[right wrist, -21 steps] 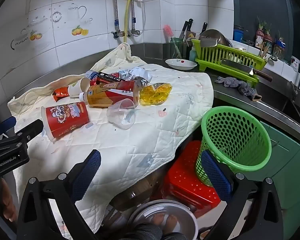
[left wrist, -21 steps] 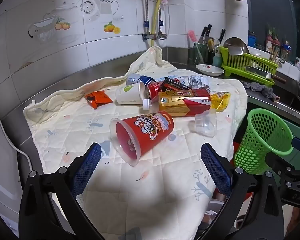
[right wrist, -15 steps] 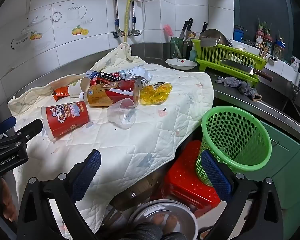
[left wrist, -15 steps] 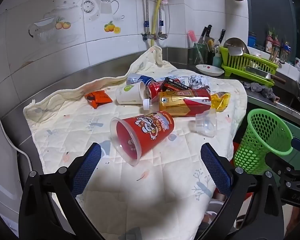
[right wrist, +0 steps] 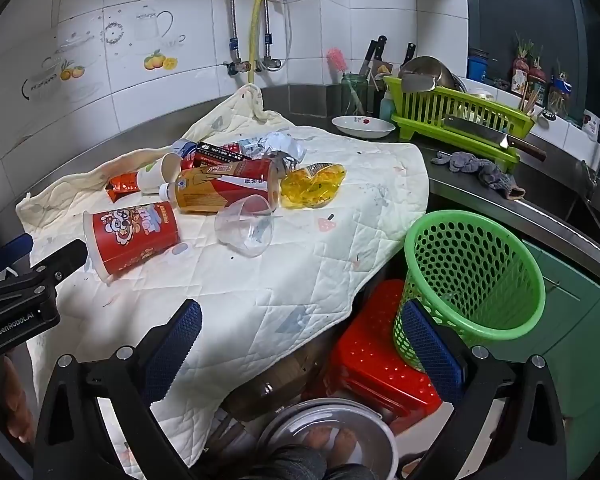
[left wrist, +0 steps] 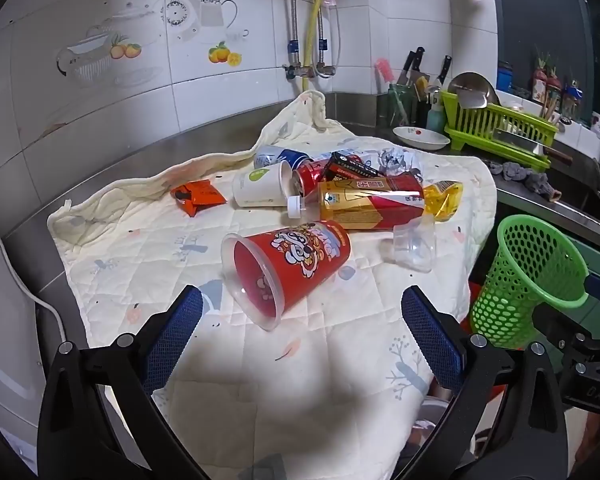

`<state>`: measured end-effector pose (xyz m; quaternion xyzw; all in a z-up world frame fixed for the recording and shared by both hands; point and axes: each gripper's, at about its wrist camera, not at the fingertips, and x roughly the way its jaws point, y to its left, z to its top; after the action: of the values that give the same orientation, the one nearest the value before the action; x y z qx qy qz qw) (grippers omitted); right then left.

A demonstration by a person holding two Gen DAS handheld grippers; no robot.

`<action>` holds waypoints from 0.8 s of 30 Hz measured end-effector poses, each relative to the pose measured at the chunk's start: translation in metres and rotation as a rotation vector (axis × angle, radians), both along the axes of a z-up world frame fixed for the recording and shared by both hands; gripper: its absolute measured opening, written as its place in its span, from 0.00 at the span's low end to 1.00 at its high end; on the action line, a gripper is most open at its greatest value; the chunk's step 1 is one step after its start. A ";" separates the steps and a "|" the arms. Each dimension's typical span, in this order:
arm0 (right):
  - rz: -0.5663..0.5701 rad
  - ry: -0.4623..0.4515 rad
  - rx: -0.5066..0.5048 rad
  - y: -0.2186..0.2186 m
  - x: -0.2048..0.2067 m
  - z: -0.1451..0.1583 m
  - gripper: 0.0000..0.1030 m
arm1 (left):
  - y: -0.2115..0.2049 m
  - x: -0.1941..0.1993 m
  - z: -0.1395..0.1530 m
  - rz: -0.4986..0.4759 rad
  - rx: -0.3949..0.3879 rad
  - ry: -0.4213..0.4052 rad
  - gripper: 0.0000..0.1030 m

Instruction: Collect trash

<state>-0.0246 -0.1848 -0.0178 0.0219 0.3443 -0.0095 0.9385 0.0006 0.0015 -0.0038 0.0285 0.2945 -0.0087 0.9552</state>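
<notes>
Trash lies on a cream quilted cloth (left wrist: 148, 240): a red cartoon cup (left wrist: 288, 268) on its side, a clear plastic cup (left wrist: 414, 246), a tea bottle (left wrist: 364, 204), a white paper cup (left wrist: 260, 188), a red can (left wrist: 308, 176), an orange wrapper (left wrist: 198, 196) and a yellow bag (left wrist: 444, 200). My left gripper (left wrist: 300, 340) is open and empty just in front of the red cup's mouth. My right gripper (right wrist: 300, 344) is open and empty over the cloth's edge, beside the green mesh basket (right wrist: 472, 276). The red cup (right wrist: 132, 236) and clear cup (right wrist: 246, 224) show there too.
The basket stands on a red stool (right wrist: 376, 364) below the counter edge, with a metal bowl (right wrist: 328, 436) underneath. A green dish rack (right wrist: 456, 124), a white dish (right wrist: 362, 126), a knife (right wrist: 496, 138) and a grey rag (right wrist: 480, 170) sit at the back right.
</notes>
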 end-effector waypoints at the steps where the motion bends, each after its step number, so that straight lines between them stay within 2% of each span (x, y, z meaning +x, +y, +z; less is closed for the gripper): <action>1: 0.000 0.000 -0.001 0.000 0.000 0.000 0.94 | 0.000 0.000 0.000 -0.001 0.000 0.000 0.95; 24: 0.004 -0.001 0.001 0.003 0.001 0.001 0.94 | 0.004 0.000 0.002 0.007 -0.005 -0.004 0.95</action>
<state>-0.0239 -0.1823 -0.0173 0.0219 0.3437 -0.0074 0.9388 0.0008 0.0054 -0.0020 0.0252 0.2925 -0.0059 0.9559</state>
